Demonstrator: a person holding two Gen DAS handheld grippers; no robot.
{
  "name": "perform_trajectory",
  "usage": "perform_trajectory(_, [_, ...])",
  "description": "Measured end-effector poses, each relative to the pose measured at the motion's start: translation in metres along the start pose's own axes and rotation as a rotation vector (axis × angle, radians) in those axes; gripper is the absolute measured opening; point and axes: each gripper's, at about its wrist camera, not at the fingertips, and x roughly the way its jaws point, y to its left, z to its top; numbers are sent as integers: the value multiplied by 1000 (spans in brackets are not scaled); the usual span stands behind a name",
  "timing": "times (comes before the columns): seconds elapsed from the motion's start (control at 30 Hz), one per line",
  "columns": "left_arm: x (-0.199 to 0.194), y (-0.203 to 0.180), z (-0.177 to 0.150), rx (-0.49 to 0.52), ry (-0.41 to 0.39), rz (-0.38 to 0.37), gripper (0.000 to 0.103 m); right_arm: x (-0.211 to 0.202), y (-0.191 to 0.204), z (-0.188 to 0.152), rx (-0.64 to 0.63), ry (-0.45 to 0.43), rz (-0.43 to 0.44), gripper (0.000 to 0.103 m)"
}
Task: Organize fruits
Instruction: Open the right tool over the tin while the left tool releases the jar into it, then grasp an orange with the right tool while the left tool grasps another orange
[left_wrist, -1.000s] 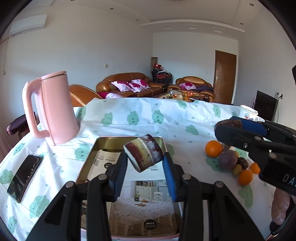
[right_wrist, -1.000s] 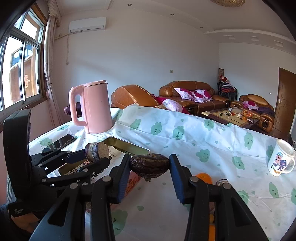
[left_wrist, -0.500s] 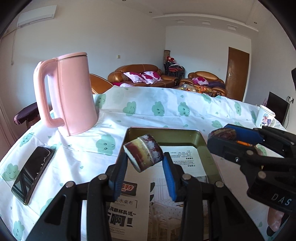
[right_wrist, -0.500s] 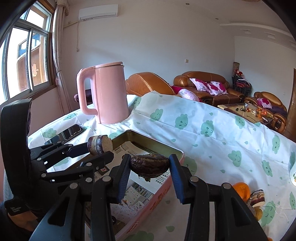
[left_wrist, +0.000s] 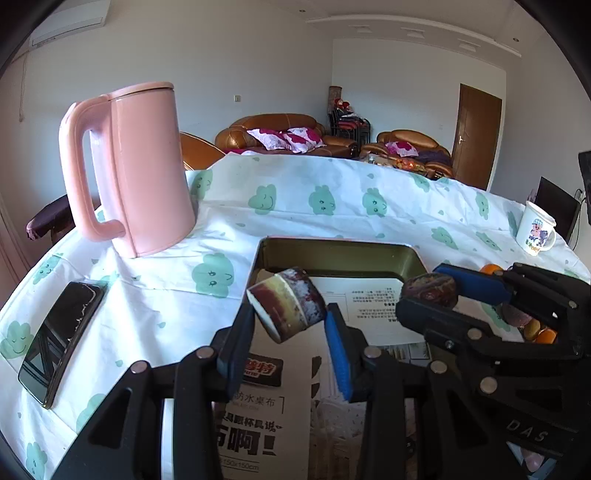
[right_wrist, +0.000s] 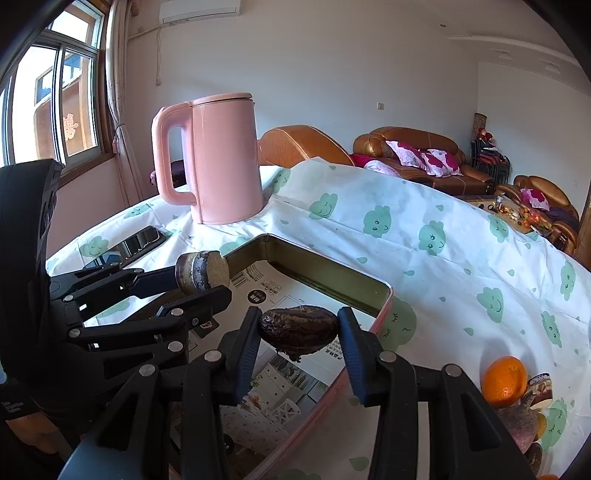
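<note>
Fruit (right_wrist: 298, 329) between right tongs (right_wrist: 299, 339), gripped

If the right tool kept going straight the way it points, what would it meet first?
Most likely the printed paper lining the tray. The right tool, clamped on a dark wrinkled fruit, angles down over it; depth is uncertain.

Kettle (left_wrist: 144, 170) behind tray (left_wrist: 332, 254); phone (left_wrist: 59, 332) left of it.

A pink kettle (left_wrist: 144, 166) stands upright on the cloud-print cloth (left_wrist: 332, 206) covering the bench, with a dark phone (left_wrist: 61, 332) lying flat nearby. A cartoon mug (left_wrist: 535, 232) sits far across; brown sofas (right_wrist: 424, 155) line the wall.
</note>
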Motion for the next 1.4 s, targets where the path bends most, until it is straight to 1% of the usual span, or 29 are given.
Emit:
perform_trajectory(0.1, [2,4,-1,-13,17,-4,41,4,0,-2,5,25,35,45])
perform_trajectory(0.17, [2,4,-3,-9,23,4,41,6,0,-4,8,32,33,46])
perform_trajectory(0.23, [0,6,-5,-20,30,1,42,6,-1,-5,20,32,25,51])
perform_trajectory(0.27, [-1,8,-5,-34,32,-10,42,4,-3,-5,30,29,13,59])
perform_trajectory(0.3, [-4,9,-6,-45,32,-23,46,0,-5,-6,39,22,8,65])
perform_trajectory(0.33, [-7,9,-6,-52,30,-32,53,-5,-7,-6,51,12,13,65])
perform_trajectory(0.37, [-11,7,-6,-54,20,-35,58,-13,-9,-8,60,-1,14,66])
perform_trajectory(0.43, [-25,-4,-3,-35,-27,-18,82,-36,-14,-13,59,-44,-7,66])
perform_trajectory(0.5, [-40,-18,0,-13,-77,-28,91,-62,-25,-23,60,-83,-58,68])
perform_trajectory(0.57, [-50,-37,3,7,-99,-73,91,-86,-43,-37,77,-97,-124,71])
perform_trajectory(0.6, [-52,-48,4,25,-104,-92,91,-96,-54,-45,86,-96,-171,72])
perform_trajectory(0.7, [-53,-84,4,86,-107,-130,94,-121,-93,-71,134,-58,-341,72])
perform_trajectory(0.77, [-49,-110,2,126,-89,-160,94,-134,-121,-89,206,-33,-406,72])
perform_trajectory(0.8, [-48,-122,1,142,-77,-177,94,-139,-135,-97,249,-19,-424,72])
perform_trajectory(0.9, [-41,-158,-6,186,-33,-236,94,-143,-163,-118,340,35,-427,72])
perform_trajectory(1.0, [-32,-188,-14,222,19,-290,92,-139,-175,-128,373,71,-394,72])
perform_trajectory(1.13, [-25,-210,-23,243,62,-307,91,-134,-181,-132,397,80,-348,70])
perform_trajectory(1.2, [-22,-214,-25,245,79,-323,91,-127,-185,-133,413,111,-300,67])
perform_trajectory(1.23, [-22,-216,-26,247,82,-324,91,-124,-187,-134,423,126,-281,57])
perform_trajectory(1.27, [-22,-218,-27,252,83,-322,91,-123,-187,-135,428,132,-269,45])
perform_trajectory(1.3, [-22,-220,-28,258,85,-323,91,-123,-187,-136,427,133,-268,38])
perform_trajectory(1.37, [-20,-224,-30,268,93,-326,90,-123,-183,-135,411,130,-268,37])
perform_trajectory(1.4, [-19,-226,-31,274,101,-327,87,-125,-182,-135,408,117,-274,37])
